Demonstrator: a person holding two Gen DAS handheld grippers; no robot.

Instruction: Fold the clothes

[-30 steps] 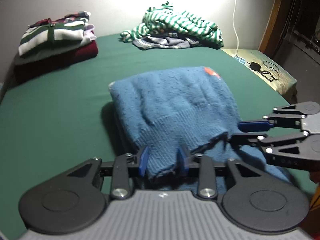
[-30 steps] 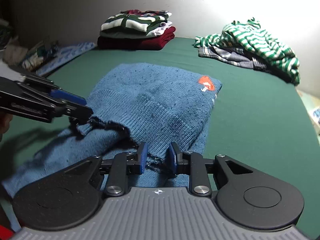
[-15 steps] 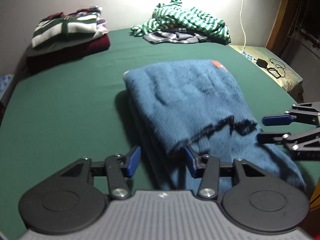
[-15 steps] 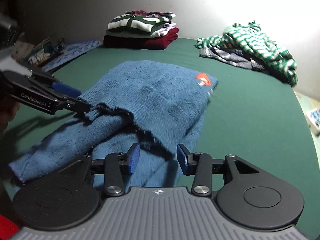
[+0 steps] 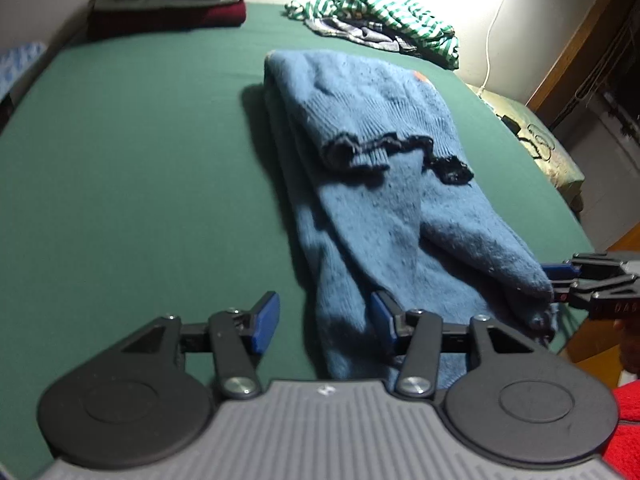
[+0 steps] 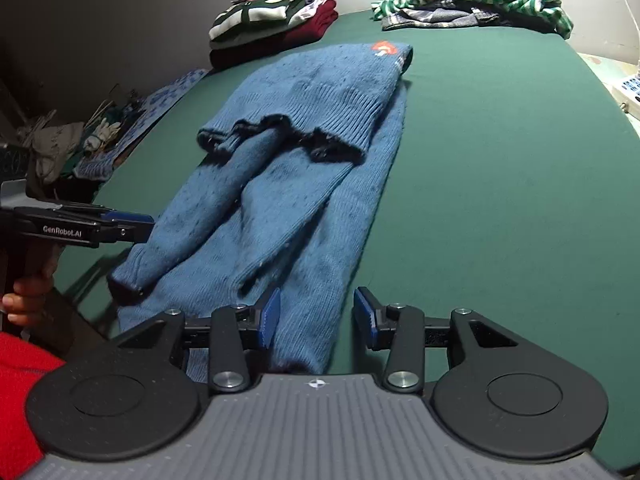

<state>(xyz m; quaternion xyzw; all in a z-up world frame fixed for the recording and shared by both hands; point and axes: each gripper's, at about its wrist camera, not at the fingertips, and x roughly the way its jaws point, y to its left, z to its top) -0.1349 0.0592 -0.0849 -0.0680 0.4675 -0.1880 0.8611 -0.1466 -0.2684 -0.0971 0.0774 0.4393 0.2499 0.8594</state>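
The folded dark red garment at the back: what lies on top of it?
On the dark red garment lies a green-and-white folded top with other folded pieces between them; those are mostly covered, so their kind cannot be told.

Each tool has a ribbed grey body, two round black discs with arms, silver screw heads and blue pads on the fingers: the left tool point(image 5: 320, 322), the right tool point(image 6: 316, 316). White lettering "GenRobot.AI" marks the left tool's side. A red sleeve point(image 6: 18, 376) shows at lower left.
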